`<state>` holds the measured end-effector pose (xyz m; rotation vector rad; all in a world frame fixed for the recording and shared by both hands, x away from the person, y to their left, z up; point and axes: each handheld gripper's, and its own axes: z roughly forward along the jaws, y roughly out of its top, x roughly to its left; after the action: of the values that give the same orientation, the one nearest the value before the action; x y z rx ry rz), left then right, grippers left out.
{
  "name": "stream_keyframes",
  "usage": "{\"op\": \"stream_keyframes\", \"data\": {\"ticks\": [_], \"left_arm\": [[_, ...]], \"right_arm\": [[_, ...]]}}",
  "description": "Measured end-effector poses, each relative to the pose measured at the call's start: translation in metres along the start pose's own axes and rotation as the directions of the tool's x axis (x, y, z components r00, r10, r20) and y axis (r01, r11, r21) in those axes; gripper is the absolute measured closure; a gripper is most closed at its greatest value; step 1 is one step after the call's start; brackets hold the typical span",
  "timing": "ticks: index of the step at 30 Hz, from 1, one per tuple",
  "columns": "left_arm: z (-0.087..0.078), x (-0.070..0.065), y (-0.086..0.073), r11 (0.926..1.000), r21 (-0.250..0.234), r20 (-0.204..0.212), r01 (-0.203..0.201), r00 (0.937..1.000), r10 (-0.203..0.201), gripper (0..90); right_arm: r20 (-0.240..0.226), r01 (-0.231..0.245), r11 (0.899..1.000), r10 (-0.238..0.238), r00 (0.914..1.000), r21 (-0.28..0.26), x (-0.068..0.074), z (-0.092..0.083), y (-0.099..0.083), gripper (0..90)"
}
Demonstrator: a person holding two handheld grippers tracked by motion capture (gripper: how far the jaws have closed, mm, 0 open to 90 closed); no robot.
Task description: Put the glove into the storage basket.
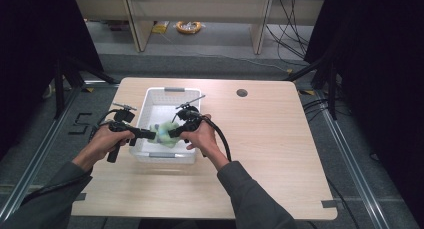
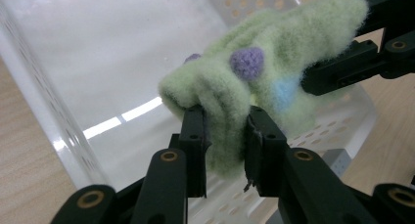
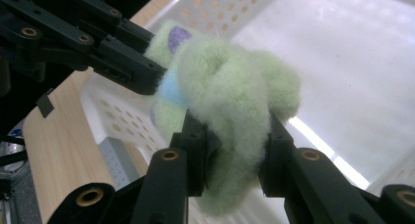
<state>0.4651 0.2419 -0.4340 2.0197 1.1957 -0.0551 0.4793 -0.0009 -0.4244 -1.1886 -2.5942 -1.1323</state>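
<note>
**Two grippers hold a fuzzy green sock over a white basket**

While a person's forearms reach in from the bottom of the high view, the left gripper (image 1: pixel 142 134) and the right gripper (image 1: pixel 174 132) meet over the near end of a white basket (image 1: pixel 150 97). Between them hangs a sock (image 1: pixel 164 133), pale green and fluffy, with purple dots and a light blue patch. In the left gripper view, the black jaws are clamped on a fold of the sock (image 2: pixel 254 82), and the other gripper bites it from the right. In the right gripper view, the jaws likewise pinch a thick bunch of the sock (image 3: pixel 230 97), with the other gripper gripping it from the left. The sock is inside the basket's outline, just above its floor.

The basket is perforated plastic and sits on a light wooden table (image 1: pixel 270 149) with rounded corners and a round cable hole (image 1: pixel 242 93) near the far edge. Grey floor (image 1: pixel 220 44) surrounds the table. Black drapes (image 1: pixel 380 64) close both sides. Beyond stand pale furniture legs, loose cables, and a yellow coil (image 1: pixel 188 27) on the floor.
</note>
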Motion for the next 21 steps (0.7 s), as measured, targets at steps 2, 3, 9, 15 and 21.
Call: {"op": "stream_keyframes", "data": {"ticks": [2,3,9,15,21], "left_arm": [[0.003,0.002,0.000,0.9999,0.016,0.005,-0.003,1.0000,0.003,71.5],[0.005,0.001,0.000,0.9994,0.033,-0.015,-0.007,0.9999,0.007,71.3],[0.011,0.000,0.001,0.9980,0.058,-0.034,-0.026,0.9990,0.028,71.1],[0.017,0.002,0.003,0.9955,0.090,-0.043,-0.031,0.9985,0.035,70.9],[0.024,0.003,0.003,0.9912,0.126,-0.044,-0.042,0.9979,0.048,70.6]], "right_arm": [[0.007,0.000,1.000,0.000,1.0000,0.011,-0.002,0.004,0.000,69.9],[0.009,0.001,1.000,-0.001,1.0000,0.023,-0.003,0.007,0.000,69.8],[0.026,-0.007,0.999,0.006,0.9997,0.043,-0.006,0.013,-0.001,69.7],[0.042,-0.021,0.997,0.018,0.9990,0.071,-0.011,0.018,-0.001,69.2],[0.052,-0.024,0.995,0.019,0.9984,0.097,-0.014,0.022,-0.001,68.6]]}}
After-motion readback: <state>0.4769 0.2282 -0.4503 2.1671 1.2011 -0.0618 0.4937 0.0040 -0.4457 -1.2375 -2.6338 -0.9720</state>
